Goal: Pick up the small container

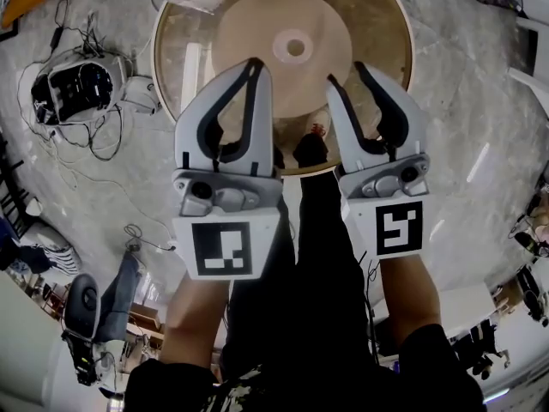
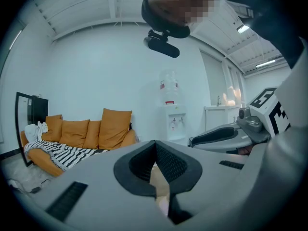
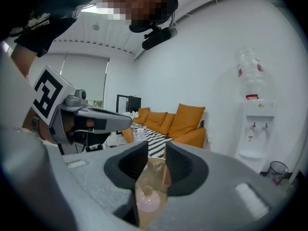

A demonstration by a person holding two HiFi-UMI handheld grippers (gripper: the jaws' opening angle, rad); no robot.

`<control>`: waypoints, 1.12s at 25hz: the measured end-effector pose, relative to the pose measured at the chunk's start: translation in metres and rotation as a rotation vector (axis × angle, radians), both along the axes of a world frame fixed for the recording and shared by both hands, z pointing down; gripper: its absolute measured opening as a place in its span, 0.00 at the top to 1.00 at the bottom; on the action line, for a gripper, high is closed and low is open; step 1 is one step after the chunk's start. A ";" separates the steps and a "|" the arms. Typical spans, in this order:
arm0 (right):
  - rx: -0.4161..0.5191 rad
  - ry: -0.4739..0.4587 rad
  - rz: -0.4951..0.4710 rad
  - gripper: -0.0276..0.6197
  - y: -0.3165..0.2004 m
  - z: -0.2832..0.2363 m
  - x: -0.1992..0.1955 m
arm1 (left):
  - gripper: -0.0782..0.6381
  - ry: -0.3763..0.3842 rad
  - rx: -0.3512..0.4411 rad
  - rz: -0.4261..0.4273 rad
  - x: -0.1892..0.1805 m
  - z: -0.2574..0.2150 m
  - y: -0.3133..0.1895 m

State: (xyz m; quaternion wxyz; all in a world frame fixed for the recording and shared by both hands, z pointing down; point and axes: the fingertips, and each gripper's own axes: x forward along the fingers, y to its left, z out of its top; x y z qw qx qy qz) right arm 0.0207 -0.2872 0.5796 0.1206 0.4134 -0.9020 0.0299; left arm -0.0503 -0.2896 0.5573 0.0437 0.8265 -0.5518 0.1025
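Approach step: the right claw (image 1: 345, 72), jaws moderately apart and empty, hangs over the round table (image 1: 382, 15), with the small container (image 3: 146, 198) showing through its gap below. The left claw (image 1: 256, 62) is pinched together, empty. Next the right claw likely needs to descend, straddle the container, then close.

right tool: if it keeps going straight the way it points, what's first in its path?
Likely the glass tabletop, just past the right tool. The small container shows low in the gap, seemingly under that line, not on it. Depth is unclear.
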 end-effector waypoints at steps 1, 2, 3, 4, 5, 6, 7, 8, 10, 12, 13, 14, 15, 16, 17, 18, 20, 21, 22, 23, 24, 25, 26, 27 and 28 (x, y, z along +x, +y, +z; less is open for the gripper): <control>0.004 -0.002 0.007 0.78 -0.001 0.004 0.000 | 0.88 0.002 0.000 -0.002 0.000 0.004 -0.001; 0.005 -0.003 0.010 0.78 -0.001 0.007 0.000 | 0.88 0.002 -0.001 -0.002 0.001 0.008 -0.001; 0.004 -0.006 0.010 0.78 -0.001 0.012 -0.001 | 0.88 -0.001 -0.001 0.000 0.002 0.013 -0.001; 0.003 -0.010 0.007 0.78 -0.001 0.015 -0.004 | 0.88 -0.007 -0.002 0.003 0.002 0.017 -0.001; 0.003 -0.012 0.003 0.78 -0.001 0.019 -0.006 | 0.88 -0.011 -0.003 0.004 0.001 0.022 -0.001; 0.001 -0.012 -0.003 0.78 -0.001 0.024 -0.009 | 0.88 -0.013 -0.005 0.003 0.000 0.027 -0.001; -0.003 -0.010 -0.008 0.78 0.000 0.029 -0.011 | 0.88 -0.014 -0.006 0.001 0.000 0.032 -0.002; -0.007 -0.007 -0.013 0.78 0.000 0.035 -0.012 | 0.88 -0.015 -0.008 -0.002 -0.001 0.037 -0.002; -0.018 -0.007 -0.019 0.78 0.001 0.046 -0.015 | 0.88 -0.018 -0.010 -0.001 0.000 0.047 -0.001; -0.027 -0.004 -0.024 0.78 0.002 0.058 -0.016 | 0.88 -0.022 -0.014 0.002 0.001 0.059 -0.001; -0.031 0.000 -0.028 0.78 0.003 0.064 -0.015 | 0.88 -0.022 -0.017 0.002 0.001 0.064 -0.001; -0.034 0.003 -0.030 0.78 0.004 0.069 -0.015 | 0.88 -0.021 -0.020 0.002 0.002 0.070 -0.001; -0.038 0.006 -0.031 0.78 0.004 0.074 -0.014 | 0.88 -0.020 -0.025 0.001 0.002 0.075 -0.001; -0.044 0.008 -0.031 0.78 0.003 0.080 -0.015 | 0.88 -0.020 -0.031 0.003 0.002 0.080 -0.001; -0.051 0.012 -0.032 0.78 0.003 0.086 -0.016 | 0.88 -0.020 -0.037 0.005 0.001 0.084 -0.001; -0.059 0.017 -0.032 0.78 0.002 0.092 -0.017 | 0.88 -0.020 -0.043 0.009 0.000 0.089 -0.002; -0.074 0.024 -0.028 0.78 -0.002 0.105 -0.019 | 0.88 -0.020 -0.052 0.015 -0.002 0.099 -0.005; -0.080 0.024 -0.024 0.76 -0.003 0.111 -0.018 | 0.88 -0.020 -0.057 0.016 -0.003 0.104 -0.005; -0.084 0.022 -0.021 0.75 -0.002 0.116 -0.018 | 0.88 -0.021 -0.061 0.017 -0.003 0.108 -0.004; -0.086 0.023 -0.020 0.75 -0.001 0.120 -0.018 | 0.88 -0.021 -0.063 0.017 -0.002 0.111 -0.002; -0.087 0.026 -0.022 0.75 0.000 0.124 -0.017 | 0.88 -0.019 -0.065 0.016 -0.001 0.115 0.000; -0.089 0.030 -0.025 0.75 0.002 0.128 -0.017 | 0.88 -0.018 -0.067 0.016 0.000 0.118 0.001; -0.091 0.034 -0.030 0.75 0.002 0.132 -0.017 | 0.88 -0.018 -0.069 0.018 0.000 0.122 0.002; -0.094 0.037 -0.034 0.75 0.002 0.137 -0.019 | 0.88 -0.018 -0.073 0.019 0.000 0.126 0.002; -0.098 0.040 -0.039 0.75 0.000 0.143 -0.021 | 0.88 -0.017 -0.077 0.019 -0.001 0.132 0.000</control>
